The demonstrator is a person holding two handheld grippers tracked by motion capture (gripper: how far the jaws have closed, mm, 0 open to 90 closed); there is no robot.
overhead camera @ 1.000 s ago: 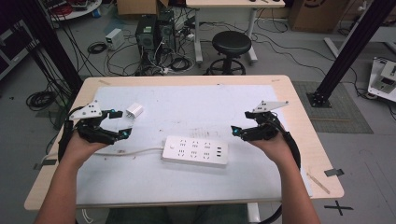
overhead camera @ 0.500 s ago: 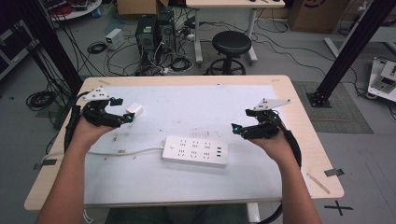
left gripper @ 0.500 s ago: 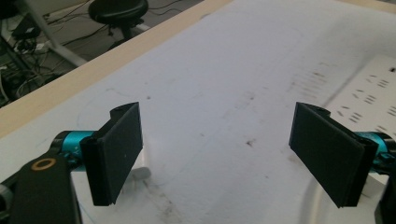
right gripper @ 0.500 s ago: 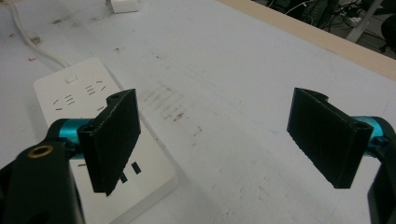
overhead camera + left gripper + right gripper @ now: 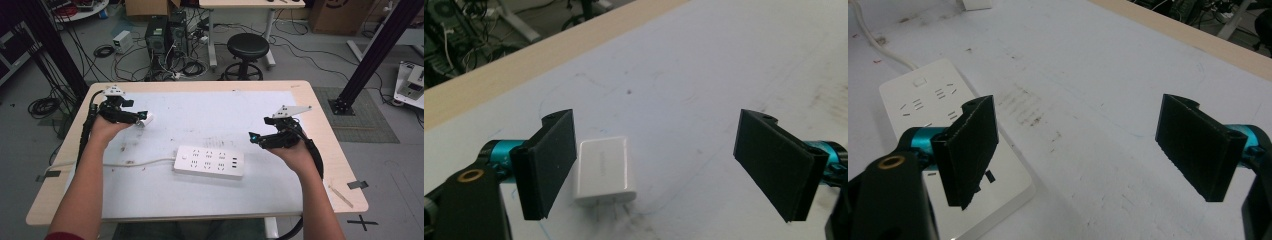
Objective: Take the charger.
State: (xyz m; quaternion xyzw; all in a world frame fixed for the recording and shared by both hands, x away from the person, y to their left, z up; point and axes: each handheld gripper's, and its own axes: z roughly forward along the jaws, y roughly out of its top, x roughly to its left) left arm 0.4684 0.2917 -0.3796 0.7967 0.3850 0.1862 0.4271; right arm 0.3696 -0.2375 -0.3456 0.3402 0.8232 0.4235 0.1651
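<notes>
Between the wide-apart jaws of our left gripper point(image 5: 656, 165) lies a small white rectangular plastic charger block point(image 5: 604, 170), flat on the pale sheet, just beside the jaw on the left of the left gripper view and well apart from the other one. We cannot tell whether that nearer jaw touches it. From the high view, our left gripper point(image 5: 141, 118) sits near the far left corner of the light wooden table point(image 5: 327, 150), its tips at the charger block point(image 5: 146, 119).

Our right gripper point(image 5: 1088, 150) is likewise spread open, with nothing held. In the right gripper view, a long white plastic power strip point(image 5: 928, 110) with rows of sockets lies partly behind the jaw on the left, its white cable point(image 5: 878, 42) running off beyond it. Seen from above, our right gripper point(image 5: 254, 137) hovers just beyond the right end of the power strip point(image 5: 209, 161), which lies between our two hands, nearer the right one. Its cable point(image 5: 135, 163) trails toward the side of our left forearm. A scuffed white sheet point(image 5: 225, 115) covers most of the tabletop under both tools.
</notes>
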